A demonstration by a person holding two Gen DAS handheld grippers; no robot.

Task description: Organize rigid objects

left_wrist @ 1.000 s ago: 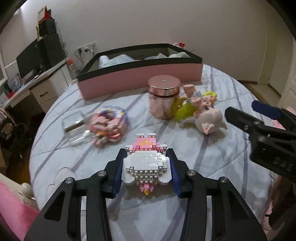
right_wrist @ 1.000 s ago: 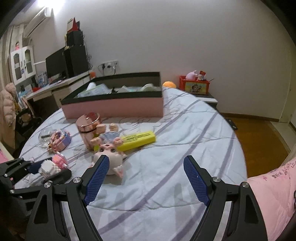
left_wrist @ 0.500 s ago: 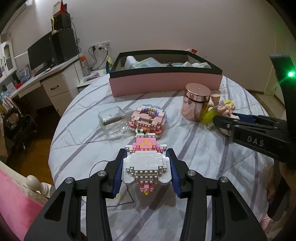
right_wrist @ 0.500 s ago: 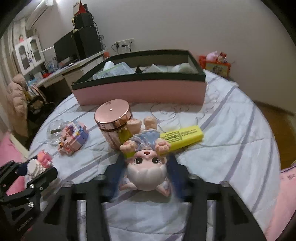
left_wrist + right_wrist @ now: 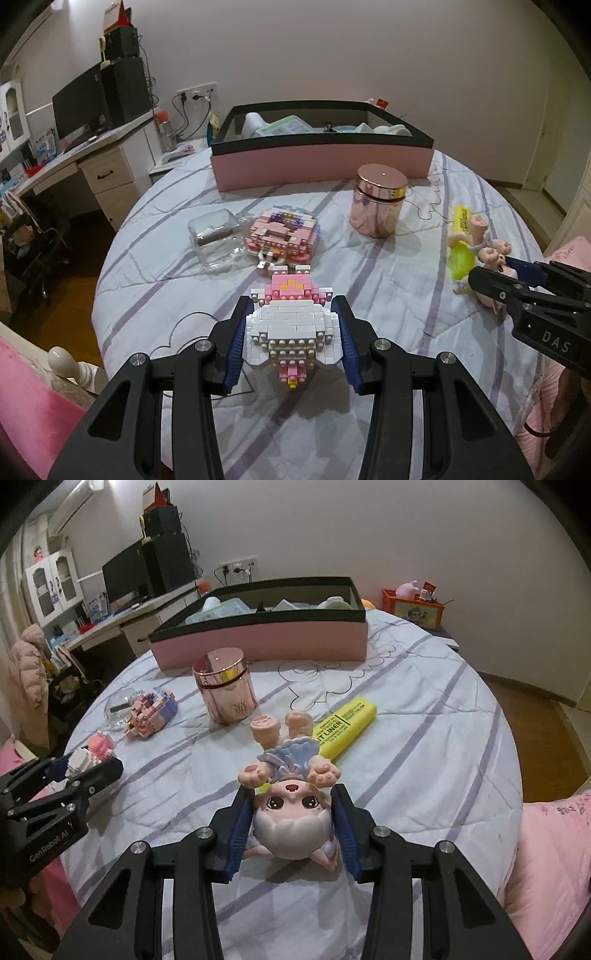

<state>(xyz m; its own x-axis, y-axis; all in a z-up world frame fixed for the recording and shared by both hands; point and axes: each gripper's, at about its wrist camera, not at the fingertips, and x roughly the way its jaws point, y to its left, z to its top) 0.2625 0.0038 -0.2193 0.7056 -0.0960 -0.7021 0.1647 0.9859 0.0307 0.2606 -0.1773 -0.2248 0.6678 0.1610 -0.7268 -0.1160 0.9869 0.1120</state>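
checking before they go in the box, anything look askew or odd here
The doll figurine in the right gripper is upside down, feet pointing away. The block figure in the left gripper looks intact.

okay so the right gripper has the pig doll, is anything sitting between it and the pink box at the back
Yes. The right gripper is shut on the pig doll, and the rose-gold canister stands on the bedspread between it and the pink box, slightly left of the straight line. The yellow highlighter lies just right.

Glossy metallic jar, studded plastic brick figure, cloth bedspread
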